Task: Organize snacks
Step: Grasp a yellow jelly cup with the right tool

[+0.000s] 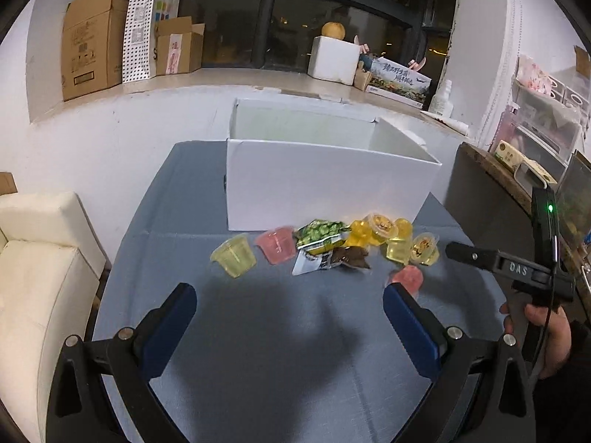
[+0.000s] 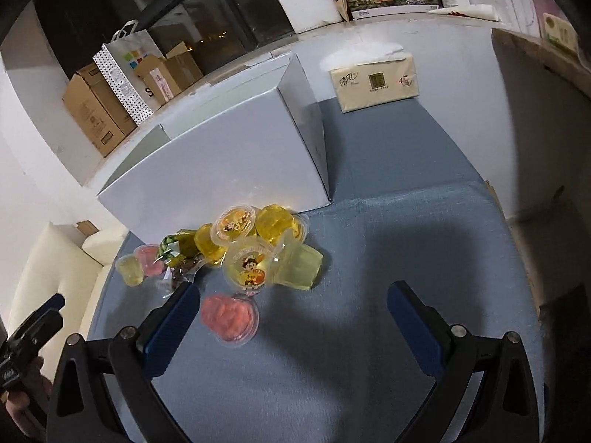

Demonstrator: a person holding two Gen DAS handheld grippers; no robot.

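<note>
Several jelly cups and snack packets lie in a heap on the blue tablecloth (image 1: pixel 258 332) in front of an open white box (image 1: pixel 325 181). In the left wrist view a yellow-green cup (image 1: pixel 233 259) and a pink cup (image 1: pixel 277 244) lie left of a green packet (image 1: pixel 322 233); another pink cup (image 1: pixel 406 279) sits by the right fingertip. My left gripper (image 1: pixel 290 304) hovers open, short of the heap, nothing between its fingers. My right gripper (image 2: pixel 293 304) is open too, with a pink cup (image 2: pixel 229 316) just inside its left finger, untouched. The right gripper (image 1: pixel 480 258) also shows at the right edge, held by a hand.
A tissue pack (image 2: pixel 375 82) lies on the table right of the white box (image 2: pixel 221 162). A cream sofa (image 1: pixel 40 277) stands left of the table. Cardboard boxes (image 1: pixel 92 40) and a paper bag (image 1: pixel 144 29) line the window sill behind. A wooden shelf (image 1: pixel 498 177) stands at the right.
</note>
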